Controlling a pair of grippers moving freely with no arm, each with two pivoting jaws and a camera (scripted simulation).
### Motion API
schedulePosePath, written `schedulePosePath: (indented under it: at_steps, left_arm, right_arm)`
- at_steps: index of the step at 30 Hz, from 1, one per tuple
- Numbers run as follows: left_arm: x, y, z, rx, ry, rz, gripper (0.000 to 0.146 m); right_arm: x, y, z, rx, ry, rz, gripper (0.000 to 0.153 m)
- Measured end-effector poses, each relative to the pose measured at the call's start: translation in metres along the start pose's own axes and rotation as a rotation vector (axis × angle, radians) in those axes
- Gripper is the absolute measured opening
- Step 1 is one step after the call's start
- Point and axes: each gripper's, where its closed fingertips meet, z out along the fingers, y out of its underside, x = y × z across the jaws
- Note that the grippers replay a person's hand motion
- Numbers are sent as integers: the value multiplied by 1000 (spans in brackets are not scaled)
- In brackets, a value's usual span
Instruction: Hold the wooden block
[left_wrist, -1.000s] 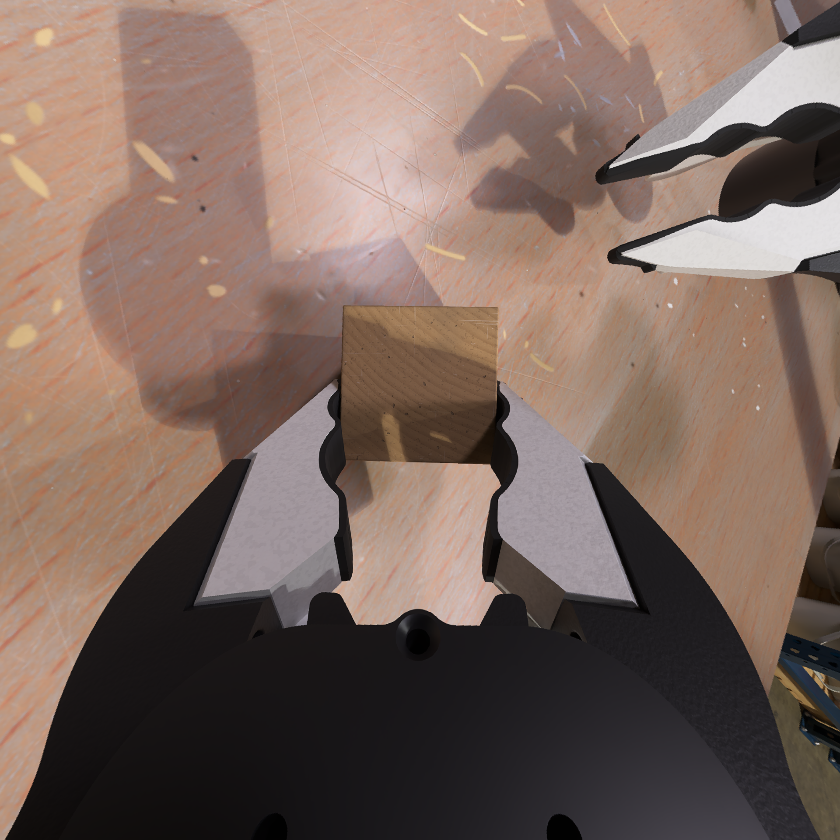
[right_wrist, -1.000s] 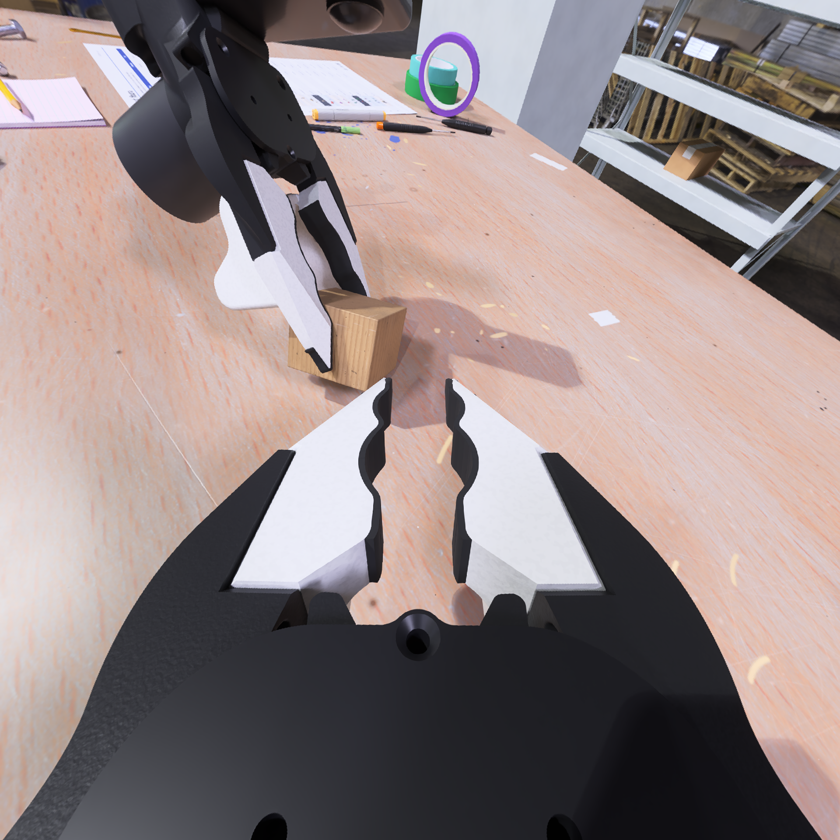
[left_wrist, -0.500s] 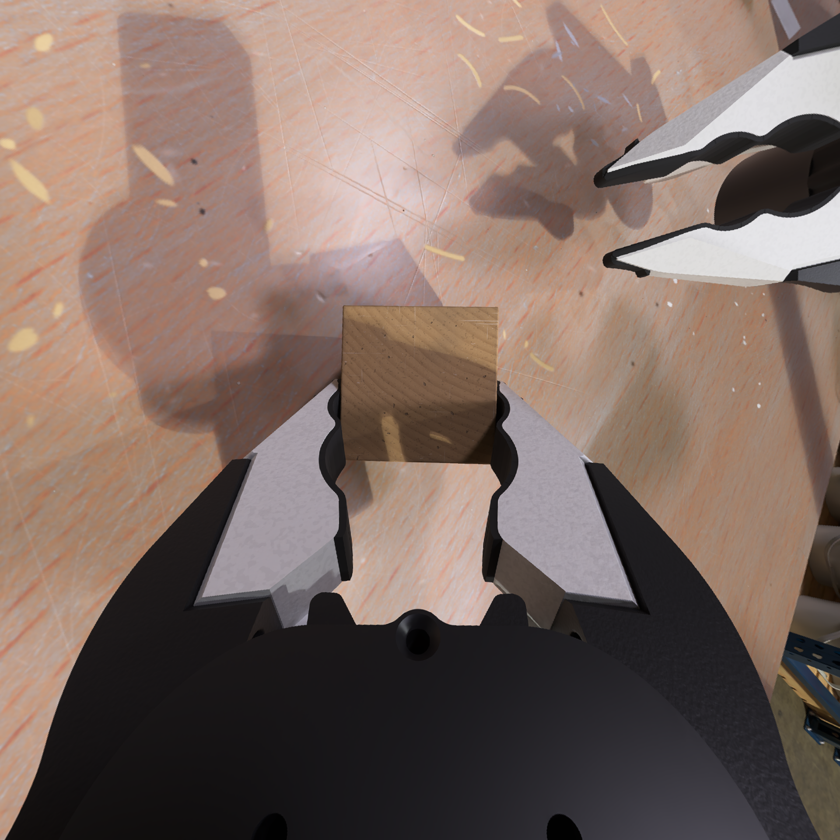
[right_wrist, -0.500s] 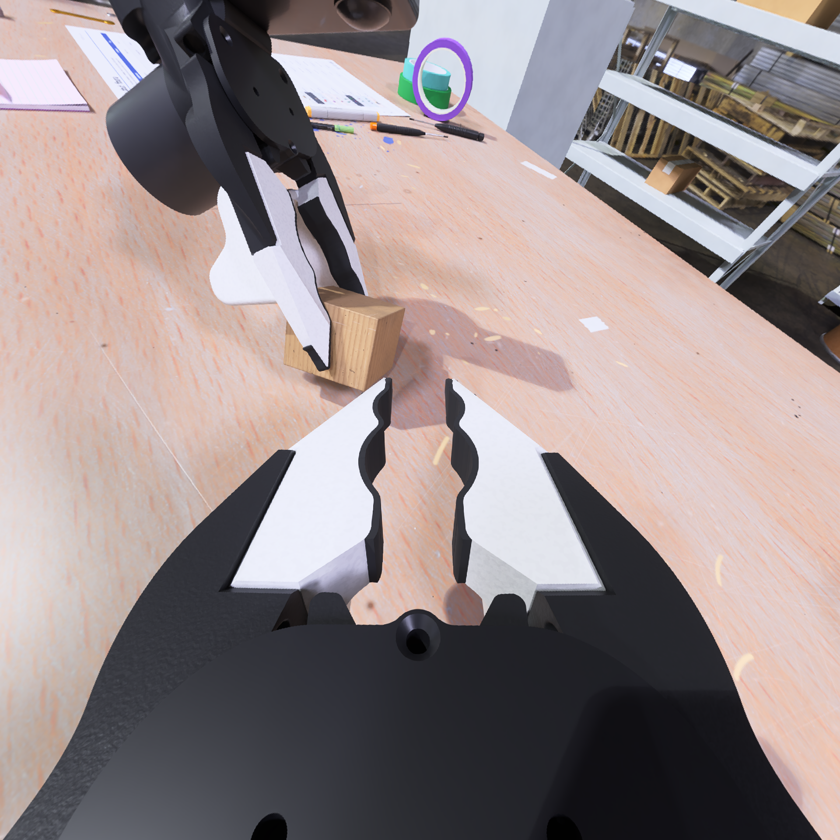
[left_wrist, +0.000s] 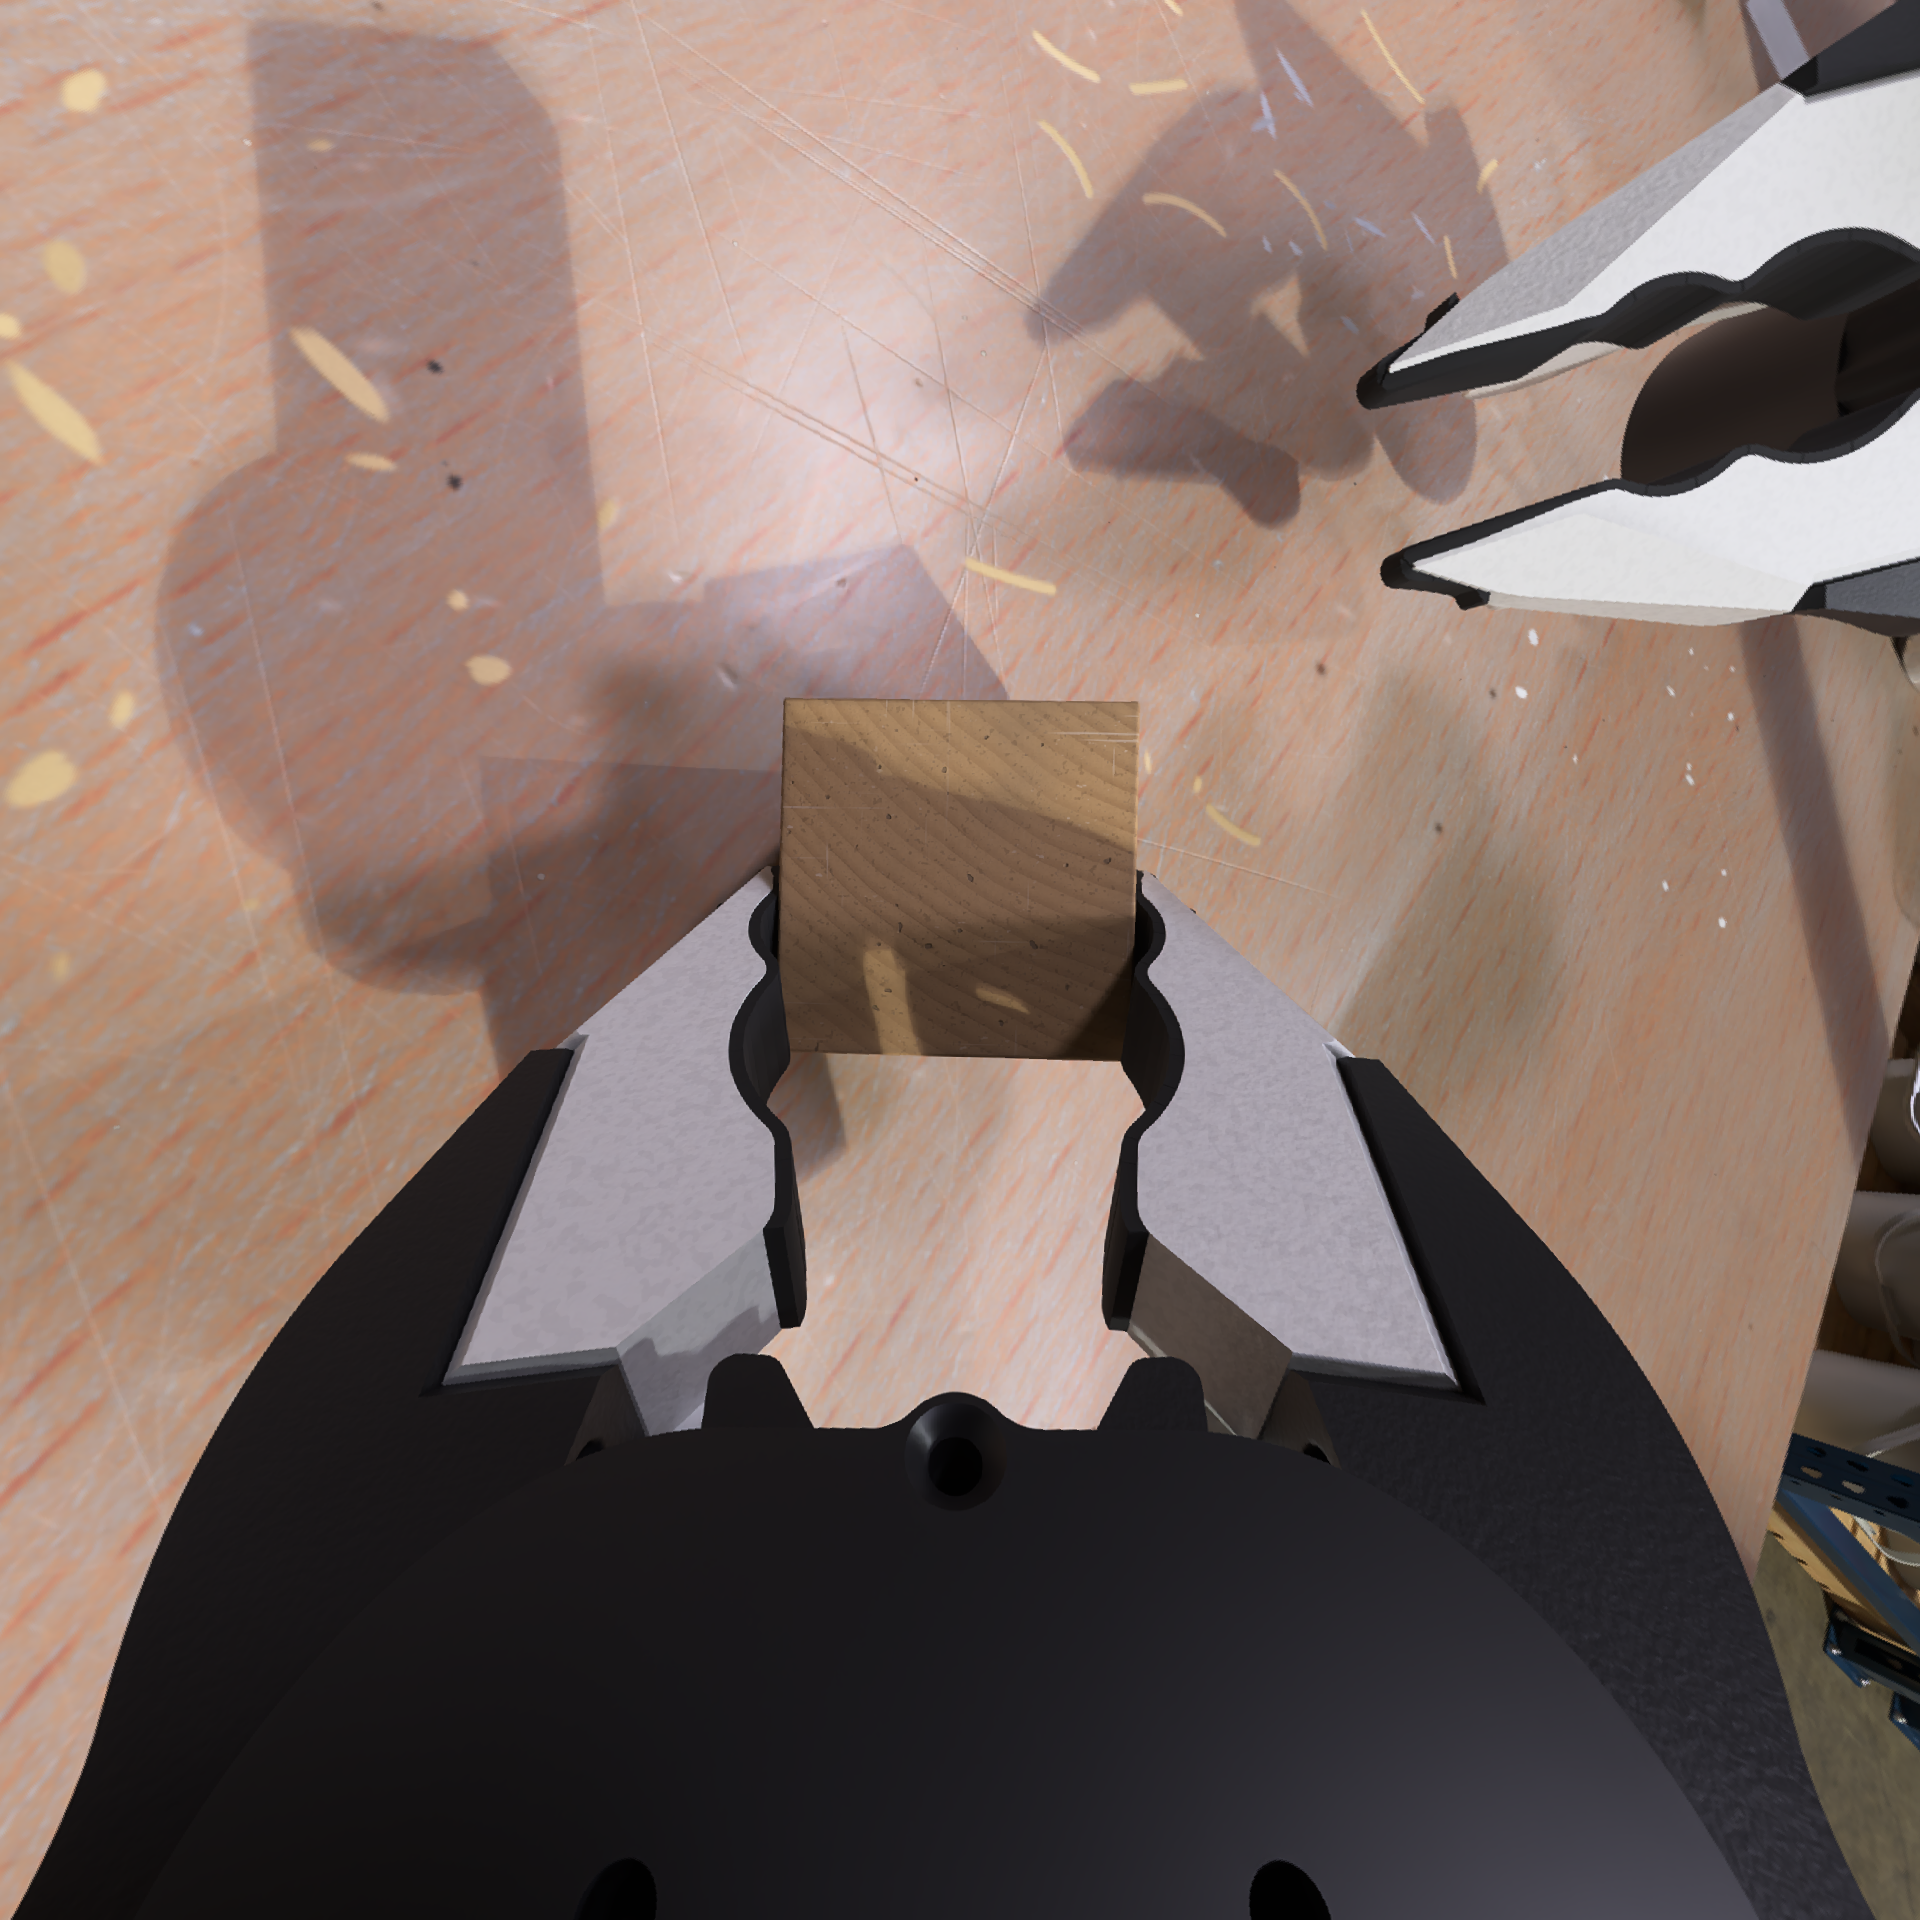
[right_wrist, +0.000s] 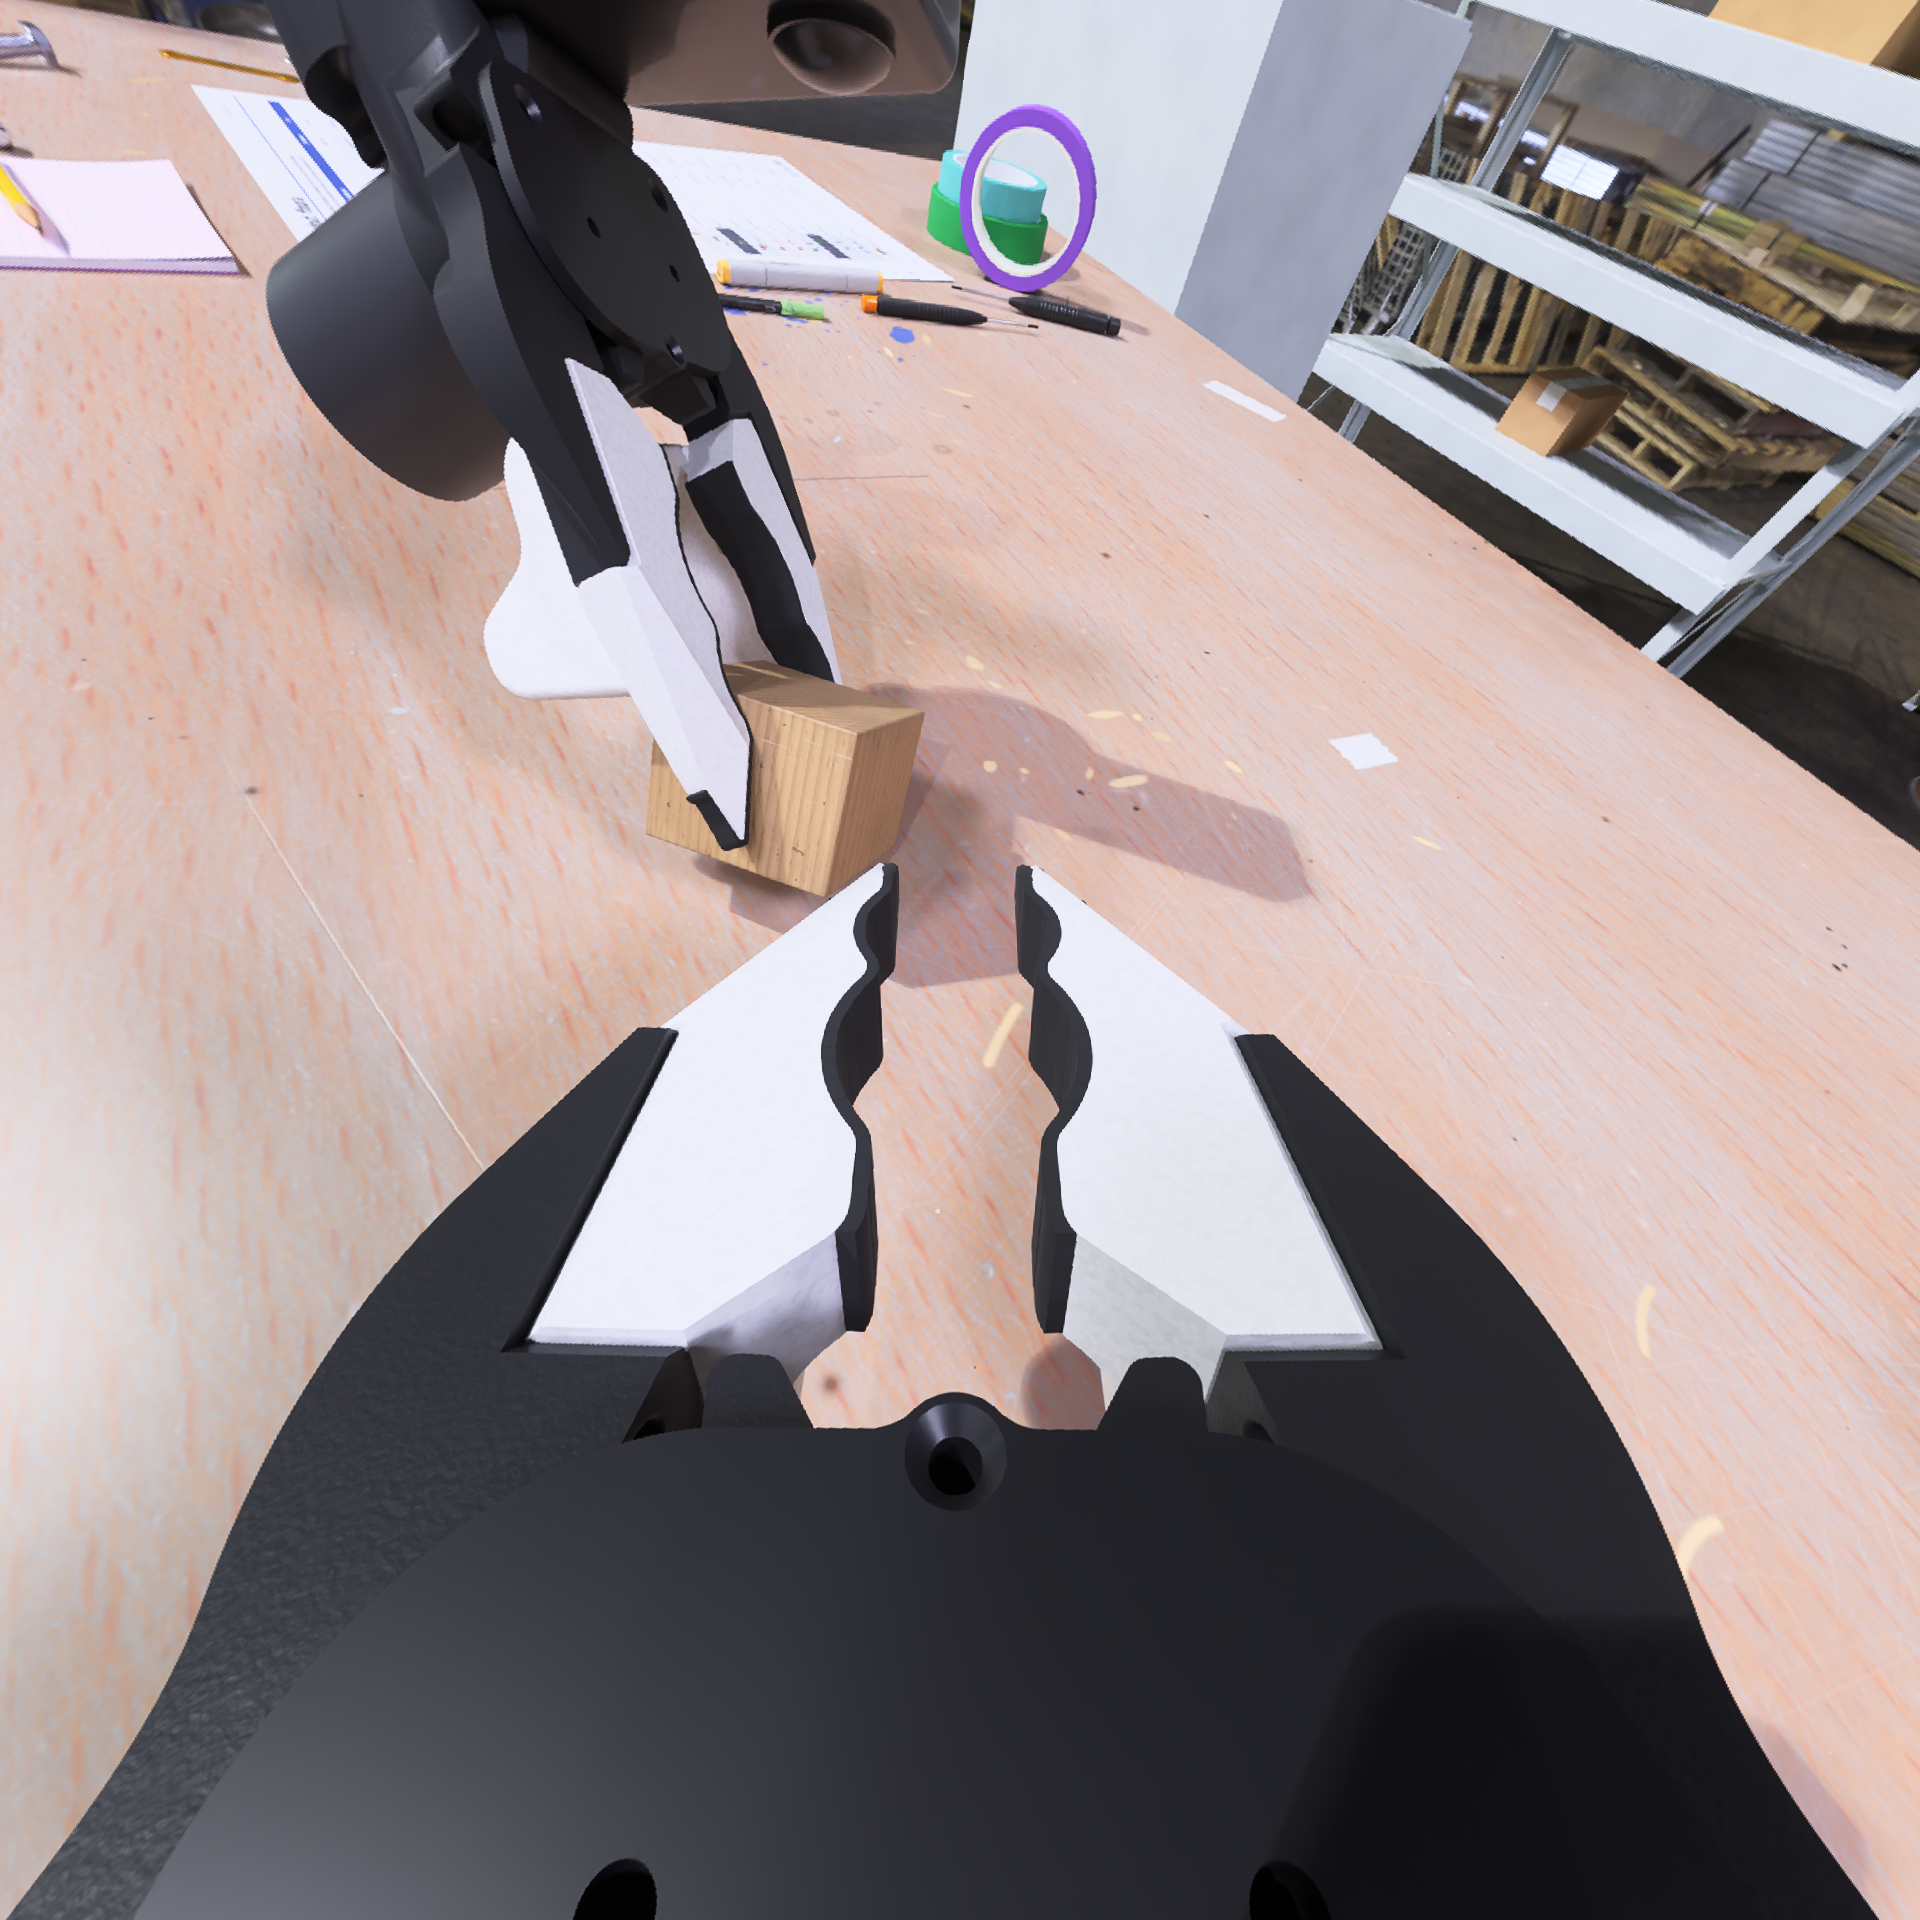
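Left claw clamped on tan cube-shaped wooden block, one finger on each side face; block appears tilted just above the scratched pinkish plywood worktop. Right claw near block, fingers apart, empty.

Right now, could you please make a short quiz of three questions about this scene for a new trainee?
1. True or false: the left gripper is shut on the wooden block.
2. Which describes the right gripper? A) shut on the block B) open and empty, near the block C) holding the purple ring
3. Fill the gap: the purple ring stands on its edge in front of the green and teal ____ rolls.

Key
1. True: one finger presses each side of the block.
2. B: its fingers are apart with only the table between them.
3. tape
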Motion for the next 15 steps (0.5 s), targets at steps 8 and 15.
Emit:
schedulePosePath:
  at_steps: [8, 15]
  left_arm:
    - [0, -1, 0, 11, 22, -20, 64]
    - [0, -1, 0, 4, 11, -10, 64]
  right_arm:
    - [1, -1, 1, -19, 11, -26, 22]
    - [1, 0, 1, -31, 1, -4, 22]
